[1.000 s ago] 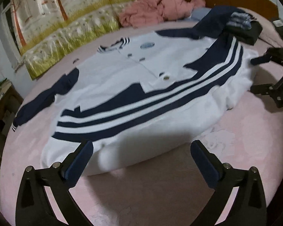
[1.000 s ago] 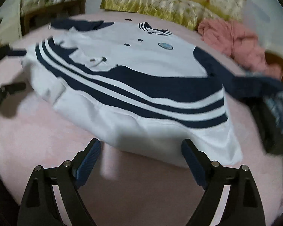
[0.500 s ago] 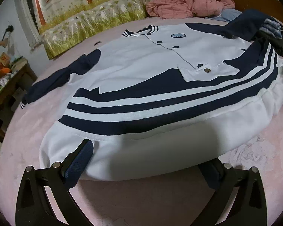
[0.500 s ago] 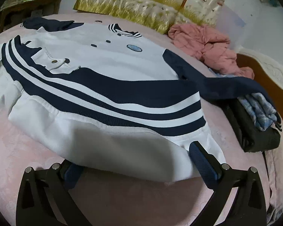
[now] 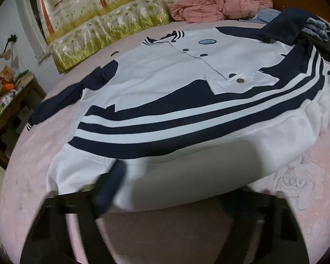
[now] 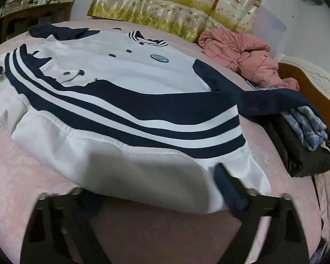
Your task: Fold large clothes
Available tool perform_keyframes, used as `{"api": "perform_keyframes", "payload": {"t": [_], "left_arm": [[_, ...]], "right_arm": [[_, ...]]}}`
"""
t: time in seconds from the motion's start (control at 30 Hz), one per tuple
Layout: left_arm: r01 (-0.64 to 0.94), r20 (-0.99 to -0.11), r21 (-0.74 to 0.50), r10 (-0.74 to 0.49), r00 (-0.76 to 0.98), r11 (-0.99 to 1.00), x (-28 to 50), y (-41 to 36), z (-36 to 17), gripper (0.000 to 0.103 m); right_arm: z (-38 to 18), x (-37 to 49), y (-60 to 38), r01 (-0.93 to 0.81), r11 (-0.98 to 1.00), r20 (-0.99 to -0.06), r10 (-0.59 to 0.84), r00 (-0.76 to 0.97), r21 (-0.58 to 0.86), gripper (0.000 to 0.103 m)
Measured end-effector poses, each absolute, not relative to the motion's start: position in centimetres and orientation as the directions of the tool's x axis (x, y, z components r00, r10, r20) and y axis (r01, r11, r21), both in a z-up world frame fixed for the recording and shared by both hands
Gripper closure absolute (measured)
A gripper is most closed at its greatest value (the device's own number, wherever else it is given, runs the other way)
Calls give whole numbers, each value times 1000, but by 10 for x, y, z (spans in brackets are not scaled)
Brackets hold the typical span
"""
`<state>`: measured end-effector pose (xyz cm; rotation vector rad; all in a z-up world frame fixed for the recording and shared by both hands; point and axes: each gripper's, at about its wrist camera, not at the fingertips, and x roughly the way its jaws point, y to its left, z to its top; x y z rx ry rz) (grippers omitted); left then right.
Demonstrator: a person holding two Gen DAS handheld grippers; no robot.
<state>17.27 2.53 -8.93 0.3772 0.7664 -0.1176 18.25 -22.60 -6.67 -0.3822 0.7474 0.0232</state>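
Both grippers' jaws, wide before, are closing over the jacket [image 5: 187, 110] hem.

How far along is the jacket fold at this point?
Done: the jacket lies spread flat, front up, on the bed. In hand: the left gripper and right gripper are closing on its white hem. Left: every fold; both sleeves are out, one draped over the clothes pile.
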Motion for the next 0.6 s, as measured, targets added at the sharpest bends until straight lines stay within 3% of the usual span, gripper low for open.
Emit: {"api": "perform_keyframes", "payload": {"t": [0.03, 0.07, 0.1, 0.2, 0.6], "left_arm": [[232, -687, 310, 48, 725, 922, 171, 24, -89, 55], [217, -676, 335, 74, 733, 917, 170, 22, -90, 68], [197, -664, 360, 102, 741, 912, 170, 21, -89, 74], [157, -630, 402, 148, 763, 902, 165, 19, -86, 86], [125, -630, 233, 52, 775, 964, 136, 43, -43, 91]], "right_arm": [[-67, 181, -225, -153, 930, -664, -117, 738, -334, 38], [-67, 180, -224, -136, 927, -653, -137, 745, -350, 56], [-67, 179, -223, -111, 923, -641, -165, 750, -368, 73], [-65, 176, -223, -58, 917, -606, -213, 766, -395, 88], [-34, 138, -250, -108, 978, -613, -24, 790, -179, 93]]}}
